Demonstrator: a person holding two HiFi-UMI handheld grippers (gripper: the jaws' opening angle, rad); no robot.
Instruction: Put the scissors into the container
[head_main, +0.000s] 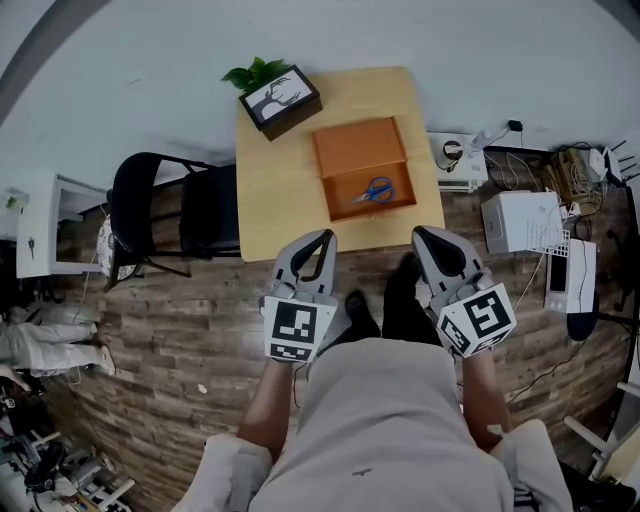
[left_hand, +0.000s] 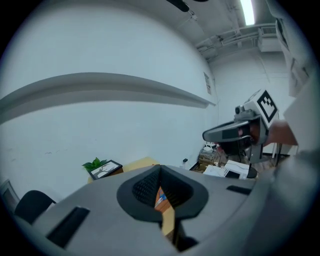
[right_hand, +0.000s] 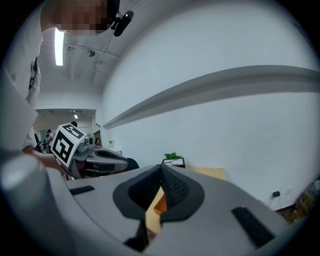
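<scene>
Bright, even indoor light fills all three views. A ceiling strip light (left_hand: 247, 11) glares white in the left gripper view, and another (right_hand: 59, 47) in the right. Shadows are faint, with only a soft one on the floor (head_main: 180, 330) by the desk (head_main: 280, 190). The wide lenses bow the wall ledge (left_hand: 125, 90) and blacken the corners. The jaws nearest each lens look soft.
</scene>
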